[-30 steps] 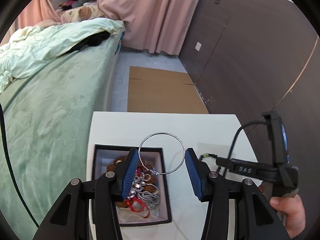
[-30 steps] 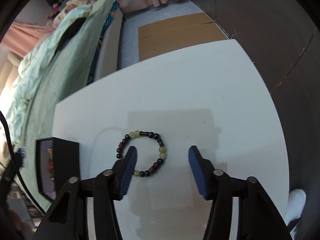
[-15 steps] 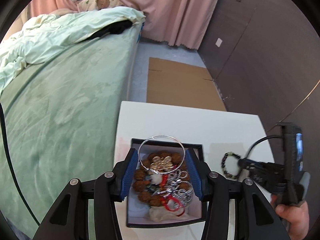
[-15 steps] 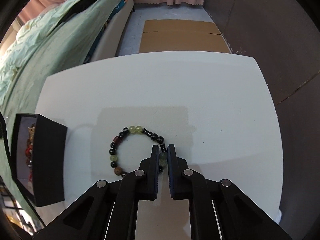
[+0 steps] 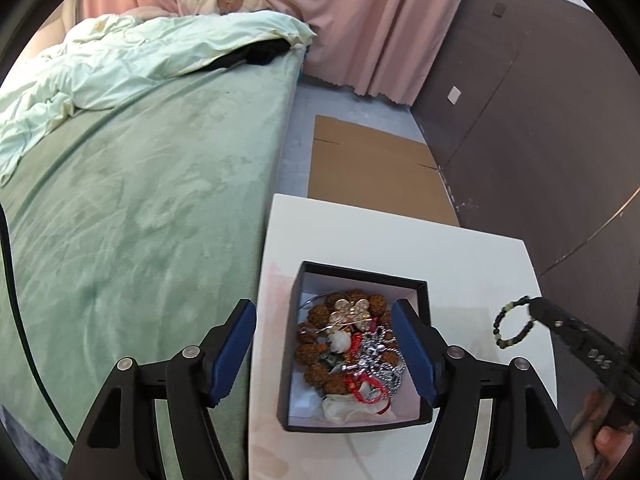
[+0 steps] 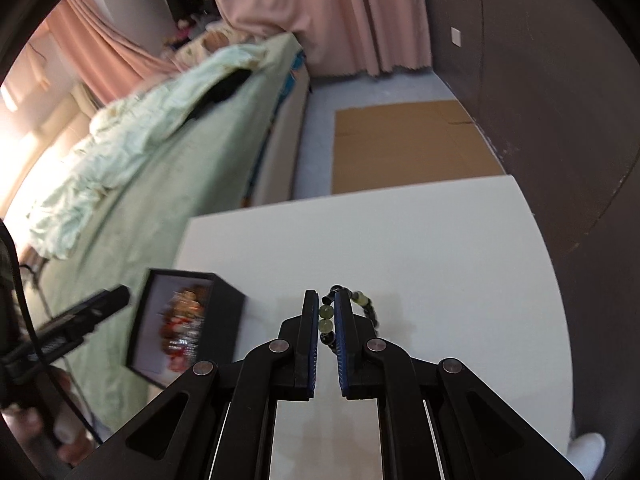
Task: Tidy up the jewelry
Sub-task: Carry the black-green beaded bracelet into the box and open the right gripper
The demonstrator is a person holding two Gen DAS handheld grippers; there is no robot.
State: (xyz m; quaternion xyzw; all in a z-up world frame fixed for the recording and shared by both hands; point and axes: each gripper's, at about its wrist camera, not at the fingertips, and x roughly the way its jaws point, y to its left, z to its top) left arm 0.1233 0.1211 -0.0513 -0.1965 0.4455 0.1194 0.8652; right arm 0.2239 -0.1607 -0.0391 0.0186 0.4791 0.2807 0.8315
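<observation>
While the black jewelry box [image 5: 424, 344] sits open at the bed-side edge of the white surface [image 5: 460, 264], most of the sorting looks done: it already holds a heap of brown bead strands, a gold butterfly piece, red cord, silvery chain and a thin silver bangle [image 5: 310, 300], whose rim peeks out at the far left of the pile.

Above the box hangs the left hand-held gripper [image 5: 324, 350]. Its jaws have just been opening and now stand wide, one blue pad on each side of the heap, with nothing pressed between them. I judge that its delivery is finished.

Off to the right, the right hand-held gripper [image 6: 327, 328] is closed tight on the beaded bracelet [image 6: 362, 302], a loop of dark and pale green beads. Two green beads show pinched between its pads. In the left wrist view the loop dangles from the fingertips, clear of the surface, well apart from the box.

No other loose jewelry shows on the bare part of the surface in either view, so this bracelet seems to be the last piece. What is left, as I judge it, is to carry it over the box, let it go among the rest, and perhaps close the box, though no lid is in view.
</observation>
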